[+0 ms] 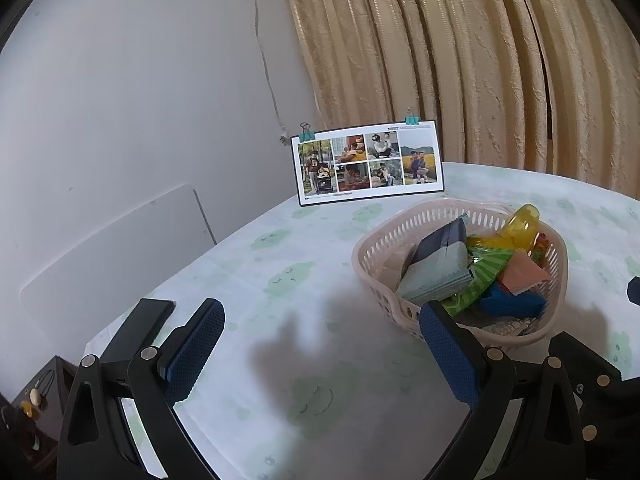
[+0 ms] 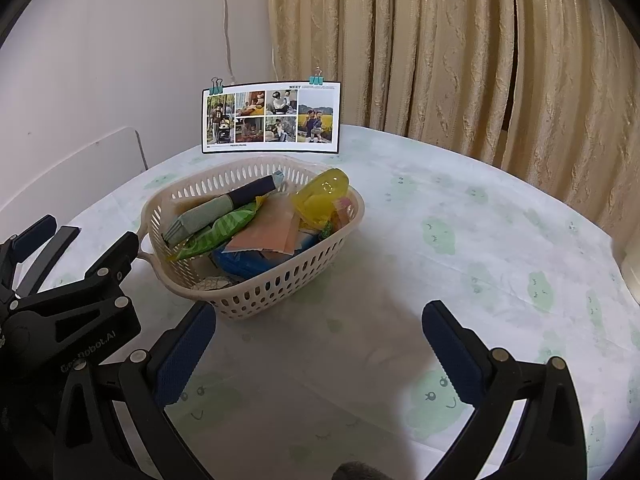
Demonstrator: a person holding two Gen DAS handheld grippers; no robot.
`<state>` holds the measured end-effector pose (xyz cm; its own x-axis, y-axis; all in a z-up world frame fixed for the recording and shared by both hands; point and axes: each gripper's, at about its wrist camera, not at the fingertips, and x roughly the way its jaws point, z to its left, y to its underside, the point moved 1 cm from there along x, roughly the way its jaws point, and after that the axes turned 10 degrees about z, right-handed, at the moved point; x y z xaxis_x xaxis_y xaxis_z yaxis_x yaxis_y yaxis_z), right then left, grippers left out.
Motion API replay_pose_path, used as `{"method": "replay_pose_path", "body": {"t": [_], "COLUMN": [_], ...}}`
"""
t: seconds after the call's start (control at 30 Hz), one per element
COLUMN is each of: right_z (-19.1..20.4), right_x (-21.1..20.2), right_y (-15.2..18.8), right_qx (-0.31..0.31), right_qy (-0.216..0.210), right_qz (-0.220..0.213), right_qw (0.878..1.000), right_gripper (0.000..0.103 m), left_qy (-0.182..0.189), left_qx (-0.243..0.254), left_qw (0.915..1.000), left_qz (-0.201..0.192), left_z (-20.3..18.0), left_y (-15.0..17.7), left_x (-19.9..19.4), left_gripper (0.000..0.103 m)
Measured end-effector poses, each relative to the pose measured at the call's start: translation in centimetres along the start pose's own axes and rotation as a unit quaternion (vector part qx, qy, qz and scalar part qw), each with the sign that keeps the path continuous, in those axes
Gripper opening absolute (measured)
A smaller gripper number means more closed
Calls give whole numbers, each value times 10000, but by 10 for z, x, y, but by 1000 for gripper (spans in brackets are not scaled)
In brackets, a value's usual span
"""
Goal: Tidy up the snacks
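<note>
A pale pink slotted basket [image 1: 374,240] [image 2: 280,280] sits on the table, filled with snacks. Among them are a navy and pale green packet [image 1: 436,260] [image 2: 216,210], a green striped packet [image 1: 480,276] [image 2: 224,228], an orange sachet [image 1: 520,274] [image 2: 268,236], a blue packet [image 1: 512,302] [image 2: 244,264] and a yellow plastic container [image 1: 520,220] [image 2: 320,196]. My left gripper [image 1: 320,356] is open and empty, its right finger by the basket's near wall. My right gripper [image 2: 320,352] is open and empty, just in front of the basket. The left gripper's body [image 2: 60,312] shows at the left of the right wrist view.
The round table [image 2: 460,240] has a white cloth with green cartoon prints. A photo card [image 1: 370,164] [image 2: 272,118] held by teal binder clips stands at the back. A beige curtain [image 2: 460,60] hangs behind, and a white chair back [image 1: 112,252] stands at the left.
</note>
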<state>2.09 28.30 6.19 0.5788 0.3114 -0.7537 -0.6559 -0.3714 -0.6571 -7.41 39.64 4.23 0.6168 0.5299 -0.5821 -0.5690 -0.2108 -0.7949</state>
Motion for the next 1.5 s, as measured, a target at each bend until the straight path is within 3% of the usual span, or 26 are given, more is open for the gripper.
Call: {"method": "replay_pose_path", "body": {"t": [1.5], "right_z": [-4], "right_x": [1], "right_y": [2], "right_qx": [-21], "right_qy": [132], "right_qz": [45], "right_qw": [9999], "right_gripper": [103], "left_qy": [32], "left_qx": [70], "left_qw": [10000], "left_qz": [13], "left_z": [-5], "left_y": [1], "left_x": [-1], "left_gripper": [98]}}
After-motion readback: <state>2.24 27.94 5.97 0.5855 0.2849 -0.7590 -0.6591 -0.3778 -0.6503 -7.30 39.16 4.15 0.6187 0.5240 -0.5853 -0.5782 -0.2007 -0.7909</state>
